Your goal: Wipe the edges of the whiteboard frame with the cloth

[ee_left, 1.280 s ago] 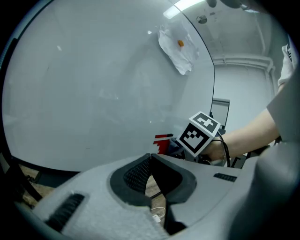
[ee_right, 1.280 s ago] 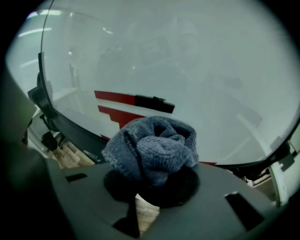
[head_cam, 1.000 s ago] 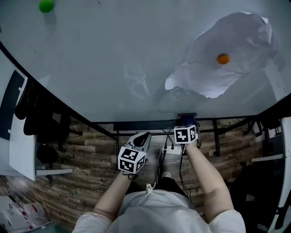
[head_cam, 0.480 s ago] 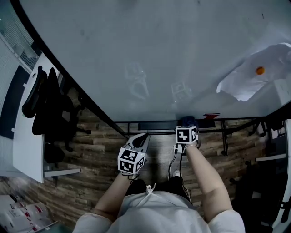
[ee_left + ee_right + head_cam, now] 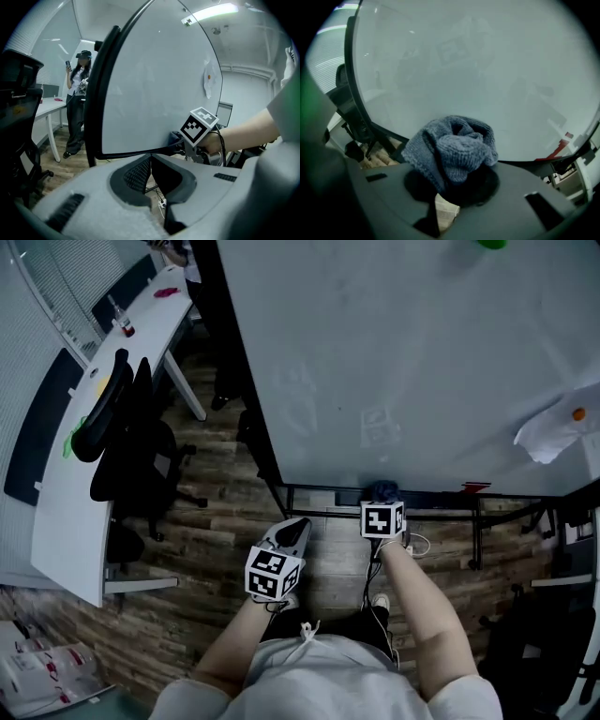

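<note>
At the six o'clock edge of the whiteboard [image 5: 394, 352], a bunched grey-blue knitted cloth [image 5: 452, 150] sits against the dark bottom rail of the whiteboard frame [image 5: 95, 103]. The right gripper [image 5: 382, 497] is clenched on the cloth: its jaws close around the lower folds, and the rest of the wad bulges out above them toward the board. In the left gripper view the cloth shows as a dark lump right at the bottom rail, just ahead of the right gripper's marker cube.

The left gripper [image 5: 292, 531] hangs at about eight o'clock from the right one, apart from the frame and over the wooden floor [image 5: 216, 512]. Its jaws are pressed together at the tips with nothing between them.

On the board, toward three o'clock of the head view, a white sheet of paper [image 5: 558, 432] is pinned by an orange magnet [image 5: 578, 414]. A green magnet [image 5: 489, 243] sits at the twelve o'clock edge of that view. A small red object [image 5: 473, 487] lies along the bottom rail to the right of the cloth.

Toward nine o'clock of the head view stand a black office chair [image 5: 131, 446] and a curved white desk [image 5: 66, 512]. Past the left side of the frame, the left gripper view shows a person [image 5: 77, 103] in dark clothes standing beside the desk.
</note>
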`<state>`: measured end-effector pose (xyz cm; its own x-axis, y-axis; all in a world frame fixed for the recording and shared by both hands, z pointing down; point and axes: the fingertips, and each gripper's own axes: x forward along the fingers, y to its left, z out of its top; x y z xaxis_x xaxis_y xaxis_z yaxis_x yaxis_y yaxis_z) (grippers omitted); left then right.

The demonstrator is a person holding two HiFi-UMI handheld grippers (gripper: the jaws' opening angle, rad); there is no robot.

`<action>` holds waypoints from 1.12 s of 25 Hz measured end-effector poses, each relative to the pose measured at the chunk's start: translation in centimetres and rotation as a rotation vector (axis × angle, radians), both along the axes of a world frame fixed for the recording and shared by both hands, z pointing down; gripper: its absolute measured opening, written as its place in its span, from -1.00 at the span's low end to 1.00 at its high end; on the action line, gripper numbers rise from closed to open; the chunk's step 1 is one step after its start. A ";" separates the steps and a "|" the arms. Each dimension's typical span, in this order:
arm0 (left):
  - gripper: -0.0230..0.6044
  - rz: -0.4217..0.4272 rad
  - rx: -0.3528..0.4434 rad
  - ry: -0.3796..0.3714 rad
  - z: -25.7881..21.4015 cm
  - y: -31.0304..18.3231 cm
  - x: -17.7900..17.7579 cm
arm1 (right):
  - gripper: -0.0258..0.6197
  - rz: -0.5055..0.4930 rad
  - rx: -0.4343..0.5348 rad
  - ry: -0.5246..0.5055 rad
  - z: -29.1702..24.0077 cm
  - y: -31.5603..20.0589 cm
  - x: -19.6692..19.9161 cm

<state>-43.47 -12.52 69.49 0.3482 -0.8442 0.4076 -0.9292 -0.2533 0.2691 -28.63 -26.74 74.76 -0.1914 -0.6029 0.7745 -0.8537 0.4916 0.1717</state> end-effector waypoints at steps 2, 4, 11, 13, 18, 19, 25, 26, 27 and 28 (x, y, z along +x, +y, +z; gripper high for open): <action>-0.86 -0.011 -0.004 0.004 0.2 0.9 -1.8 | -0.71 -0.023 -0.008 -0.015 -0.1 1.0 -2.9; -0.86 -0.019 -0.008 0.008 0.3 1.8 -3.4 | -0.71 -0.022 -0.007 -0.015 0.0 1.6 -5.0; -0.86 -0.049 -0.025 0.013 1.4 4.2 -8.9 | -0.71 -0.038 -0.016 -0.052 -0.4 3.2 -10.5; -0.86 -0.054 -0.028 0.017 1.7 4.5 -9.8 | -0.71 -0.055 -0.032 -0.049 -0.1 3.9 -12.4; -0.86 -0.069 -0.036 0.030 2.1 5.6 -12.1 | -0.71 -0.032 -0.015 -0.062 -0.4 4.8 -16.0; -0.86 -0.074 -0.039 0.034 2.3 5.8 -12.5 | -0.71 -0.039 -0.014 -0.067 -0.5 5.0 -16.8; -0.86 -0.101 -0.056 0.039 3.0 7.2 -14.2 | -0.71 -0.108 -0.049 -0.088 0.2 6.7 -21.3; -0.86 -0.109 -0.058 0.037 3.1 7.4 -14.5 | -0.71 -0.123 -0.051 -0.091 0.3 7.0 -22.0; -0.86 -0.118 -0.061 0.035 3.2 7.7 -14.8 | -0.71 -0.142 -0.053 -0.097 0.2 7.3 -22.7; -0.86 -0.126 -0.064 0.034 3.2 8.0 -15.2 | -0.71 -0.166 -0.051 -0.104 0.3 7.6 -23.5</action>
